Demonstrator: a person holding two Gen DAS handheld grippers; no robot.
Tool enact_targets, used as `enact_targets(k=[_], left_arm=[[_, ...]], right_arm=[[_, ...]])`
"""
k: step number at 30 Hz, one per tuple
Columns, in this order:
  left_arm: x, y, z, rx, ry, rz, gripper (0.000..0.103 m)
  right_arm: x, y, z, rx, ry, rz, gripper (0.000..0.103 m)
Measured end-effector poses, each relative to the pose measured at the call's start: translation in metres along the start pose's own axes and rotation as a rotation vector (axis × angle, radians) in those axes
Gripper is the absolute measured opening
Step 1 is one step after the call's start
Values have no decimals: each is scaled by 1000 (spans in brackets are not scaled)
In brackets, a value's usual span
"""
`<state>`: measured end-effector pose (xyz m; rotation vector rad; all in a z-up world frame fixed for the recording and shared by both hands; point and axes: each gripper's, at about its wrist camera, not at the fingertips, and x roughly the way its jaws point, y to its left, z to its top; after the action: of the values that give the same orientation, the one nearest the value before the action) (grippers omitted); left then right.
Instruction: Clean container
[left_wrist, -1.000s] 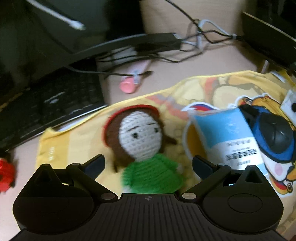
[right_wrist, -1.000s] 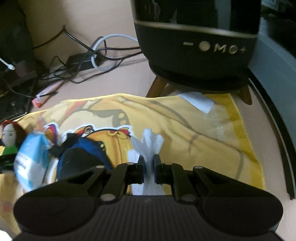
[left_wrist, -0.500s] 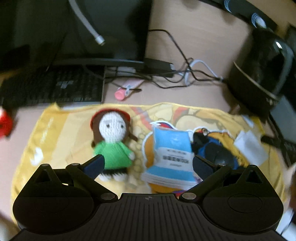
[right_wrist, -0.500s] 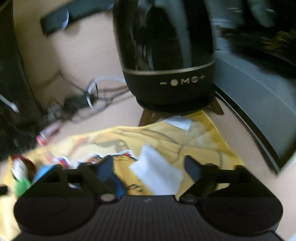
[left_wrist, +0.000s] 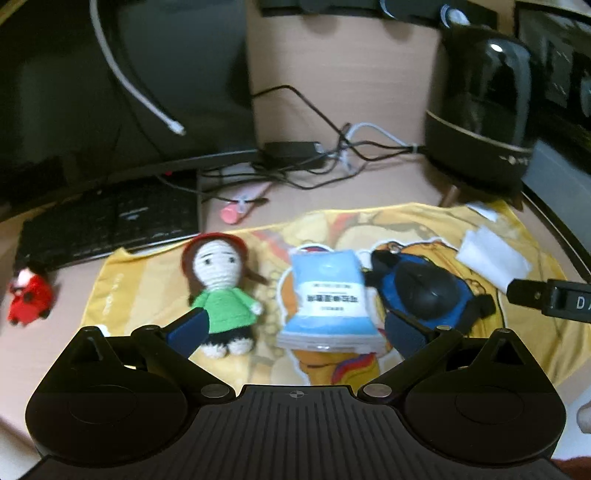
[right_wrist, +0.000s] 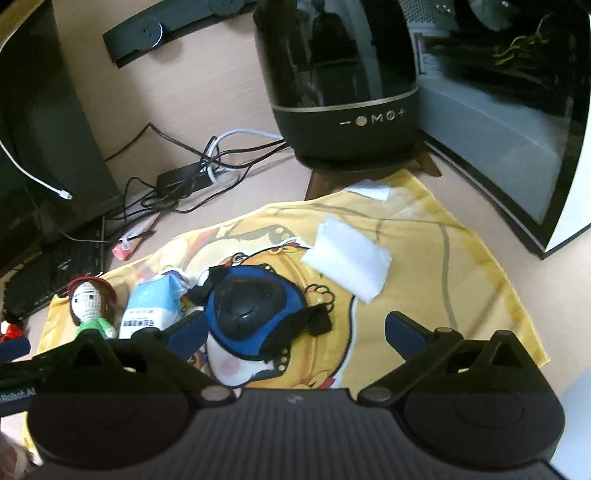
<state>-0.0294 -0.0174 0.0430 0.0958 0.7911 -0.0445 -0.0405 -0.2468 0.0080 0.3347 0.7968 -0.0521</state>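
Note:
A yellow cartoon cloth (right_wrist: 443, 258) is spread on the desk. On it lie a crochet doll (left_wrist: 218, 280) in a green top, a light blue tissue pack (left_wrist: 328, 295), a blue and black padded item (right_wrist: 255, 310) and a folded white tissue (right_wrist: 347, 258). My right gripper (right_wrist: 295, 328) hovers above the cloth; its jaws are opening wide, with nothing between them, and the tissue lies apart beyond them. My left gripper (left_wrist: 295, 328) is open and empty above the cloth's near side, in front of the doll and the pack.
A black rounded speaker (right_wrist: 340, 92) on wooden legs stands behind the cloth, with a computer case (right_wrist: 517, 110) to its right. A keyboard (left_wrist: 107, 225), tangled cables (left_wrist: 314, 158), a pink tube (left_wrist: 240, 206) and a red toy (left_wrist: 27, 299) sit at the left.
The right gripper went from shut on the white tissue to wide open, and the tissue now lies flat on the cloth. Both grippers have pulled back and risen.

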Motion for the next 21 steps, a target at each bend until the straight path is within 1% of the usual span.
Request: enact_targets(k=[3,7,11,14,21], left_arm=[[0,2,-4,-12,30,9,103],[-3,2,-8,-13,35,8,103],[-3,3,-10,-21,54,7,103],[-3,3,-12,-32,66,11,103],[-2,7,-15,-67,95,33,103]], right_arm=[[6,5,-2,-27,46,13,103],[4,14,-5,-74,51,22,103],[6,26,-9,-153,85,37,103],[4,33,-11,-200,83,46,103],[6,34,-10,-220,98,57,103]])
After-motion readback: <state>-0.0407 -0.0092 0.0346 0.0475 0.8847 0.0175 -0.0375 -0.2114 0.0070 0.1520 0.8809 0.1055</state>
